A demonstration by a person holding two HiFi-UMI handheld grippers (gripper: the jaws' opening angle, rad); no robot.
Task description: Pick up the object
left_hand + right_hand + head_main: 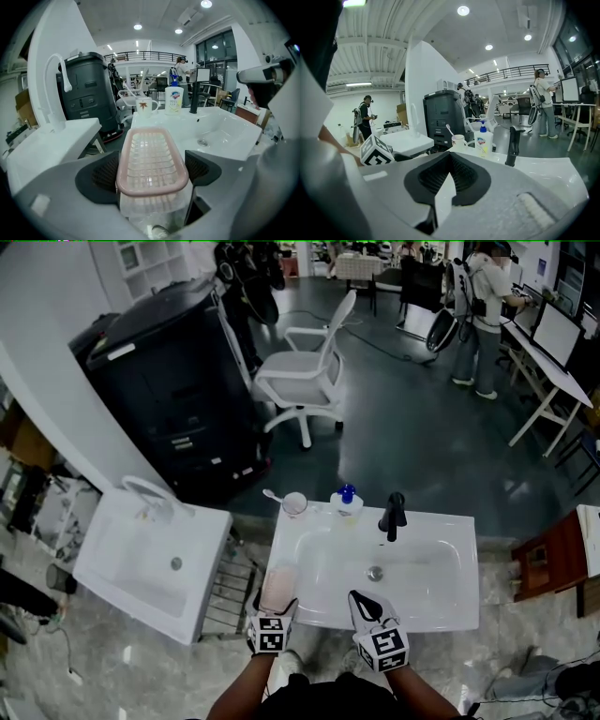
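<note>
The pink slotted plastic soap tray (151, 150) sits right between the jaws of the left gripper (152, 172), and both dark ribbed pads press its long sides, so this one is clamped on it. From the head view the tray (278, 585) lies at the front left corner of the white ceramic sink (427, 610), on or just above the rim; I cannot tell which. Its long axis runs straight out from the left gripper (276, 608), pointing to the back ledge where the white mug with a toothbrush (293, 504) and the blue-capped soap bottle (346, 501) stand. So the grip goes across the short width, which I judge right for a straight lift. The right gripper (362, 602) hangs just beside, over the basin's front edge, and in its own view its jaws (449, 165) meet with nothing between them. The black faucet (393, 515) stands well clear.
</note>
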